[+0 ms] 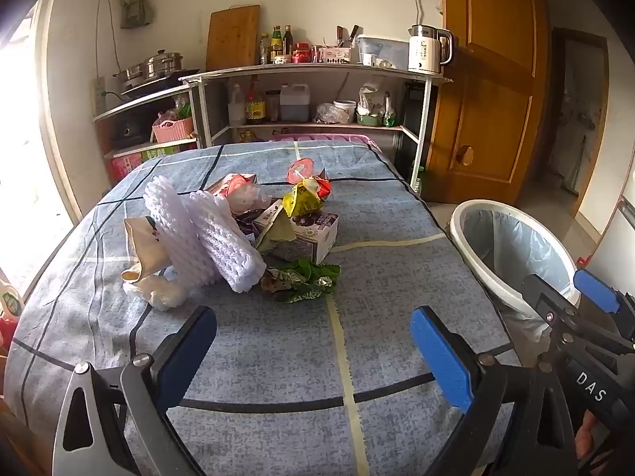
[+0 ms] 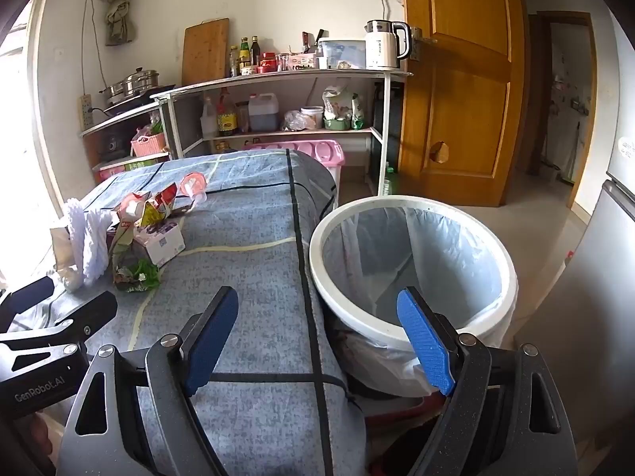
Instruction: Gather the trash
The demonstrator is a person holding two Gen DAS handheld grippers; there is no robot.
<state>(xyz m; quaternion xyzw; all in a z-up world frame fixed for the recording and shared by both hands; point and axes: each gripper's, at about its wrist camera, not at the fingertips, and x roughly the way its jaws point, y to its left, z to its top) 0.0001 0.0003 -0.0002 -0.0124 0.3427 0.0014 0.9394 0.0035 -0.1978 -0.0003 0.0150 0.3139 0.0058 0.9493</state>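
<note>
— Trash [image 1: 238, 234] sits heaped on the far-left part of the table's blue checked cloth [image 1: 377, 277], as my left wrist camera sees it: two white foam nets [image 1: 202, 238], a beige paper bag [image 1: 145, 250], a purple-and-white carton [image 1: 313, 232], a yellow wrapper [image 1: 303, 196] and green wrappers [image 1: 305, 285] at the near edge of the heap.

— And your left gripper [image 1: 313, 351]?

— Its jaws stand spread as wide as they go, nothing between them, only bare cloth below; the heap lies well ahead. The white bin [image 1: 512, 254] with its plastic liner stands just off the table's right edge, and the tip of the other gripper shows in front of it.

— Now the right wrist camera.

— From there my right gripper [image 2: 313, 337] is spread wide too, holding nothing. One finger [image 2: 210, 337] hangs over the cloth [image 2: 258, 277], the other over the bin's rim [image 2: 357, 301] (so it straddles the table edge). The trash [image 2: 139, 234] lies far left on the table, well apart from these fingers, and the left gripper [image 2: 59, 305] pokes in at the lower left.

— Anything in the bin?

— I can only see the liner [image 2: 436, 254].
</note>
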